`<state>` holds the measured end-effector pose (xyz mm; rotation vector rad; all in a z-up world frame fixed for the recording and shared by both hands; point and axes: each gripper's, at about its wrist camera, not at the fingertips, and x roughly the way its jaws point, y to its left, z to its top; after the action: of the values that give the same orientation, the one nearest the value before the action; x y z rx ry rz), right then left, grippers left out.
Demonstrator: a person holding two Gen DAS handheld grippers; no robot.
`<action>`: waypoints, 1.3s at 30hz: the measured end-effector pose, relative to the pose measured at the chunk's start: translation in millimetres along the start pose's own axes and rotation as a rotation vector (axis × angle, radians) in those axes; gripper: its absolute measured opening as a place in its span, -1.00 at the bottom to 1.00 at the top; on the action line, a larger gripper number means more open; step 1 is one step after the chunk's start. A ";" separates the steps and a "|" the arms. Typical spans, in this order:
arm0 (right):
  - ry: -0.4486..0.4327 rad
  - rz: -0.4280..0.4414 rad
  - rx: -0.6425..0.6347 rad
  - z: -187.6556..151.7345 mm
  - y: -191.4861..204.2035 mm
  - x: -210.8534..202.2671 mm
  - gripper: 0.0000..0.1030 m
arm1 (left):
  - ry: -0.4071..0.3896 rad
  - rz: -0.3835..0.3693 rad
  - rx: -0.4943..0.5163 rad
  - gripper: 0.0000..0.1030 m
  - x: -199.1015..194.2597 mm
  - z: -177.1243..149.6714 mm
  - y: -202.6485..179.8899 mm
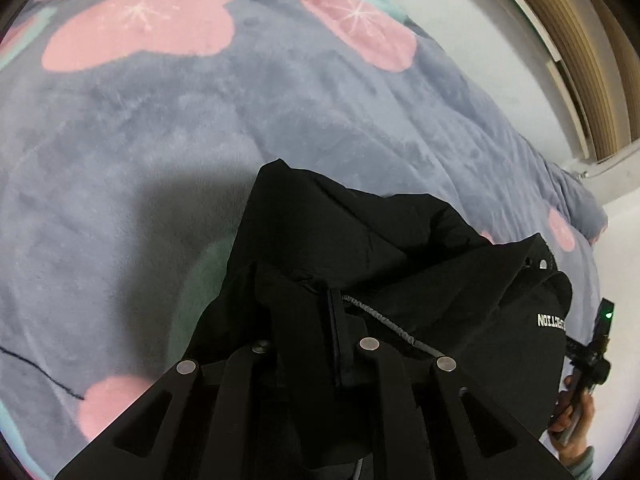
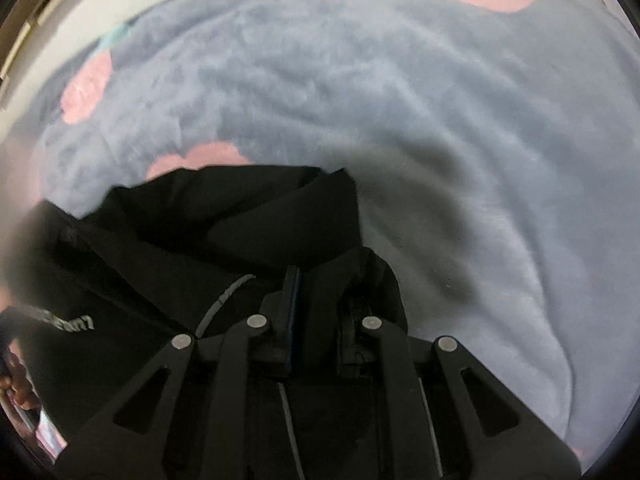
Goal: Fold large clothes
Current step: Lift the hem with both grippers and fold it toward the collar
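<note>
A large black jacket (image 1: pixel 380 248) with a grey drawcord and white lettering hangs bunched above a fleece blanket (image 1: pixel 160 128). My left gripper (image 1: pixel 316 320) is shut on a fold of its fabric, which drapes over both fingers. In the right wrist view the same black jacket (image 2: pixel 224 220) is pinched by my right gripper (image 2: pixel 316 284), jaws close together with cloth between them. The other hand-held gripper (image 1: pixel 596 344) and a person's hand (image 1: pixel 572 420) show at the right edge of the left wrist view.
The grey-blue blanket (image 2: pixel 400 100) with pink and teal patches covers the bed. A white wall (image 1: pixel 480 40) and a wooden slatted frame (image 1: pixel 588 60) run along the far side. A thin dark cord (image 1: pixel 40 376) lies on the blanket at left.
</note>
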<state>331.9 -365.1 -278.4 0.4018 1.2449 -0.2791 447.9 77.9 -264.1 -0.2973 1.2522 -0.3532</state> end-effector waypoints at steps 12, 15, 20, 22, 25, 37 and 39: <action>-0.026 0.322 0.114 -6.9 -53.8 -82.9 -0.28 | 0.022 -0.346 0.040 -0.56 -106.2 24.6 11.1; -0.028 0.422 0.166 -11.8 -65.5 -97.2 -0.14 | 0.051 -0.366 0.109 -0.55 -127.7 23.8 4.6; -0.031 0.593 0.234 -20.1 -73.3 -110.0 0.43 | 0.091 -0.486 0.129 -0.39 -142.6 15.5 4.6; -0.053 0.615 0.233 -22.0 -76.0 -119.8 0.59 | 0.080 -0.556 0.104 -0.28 -150.1 13.3 12.9; -0.090 0.546 0.174 -22.9 -75.5 -136.3 0.61 | 0.035 -0.531 0.099 0.00 -159.0 11.7 18.5; -0.106 0.069 -0.188 -11.7 -11.5 -59.1 0.68 | -0.104 -0.110 0.251 0.48 -138.1 19.1 1.7; -0.111 0.068 -0.203 -10.9 -8.8 -54.4 0.68 | -0.056 -0.109 0.249 0.48 -109.0 26.6 5.7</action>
<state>302.6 -368.8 -230.6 0.2496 1.1360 -0.1137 444.3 129.2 -164.3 -0.1608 1.1254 -0.5855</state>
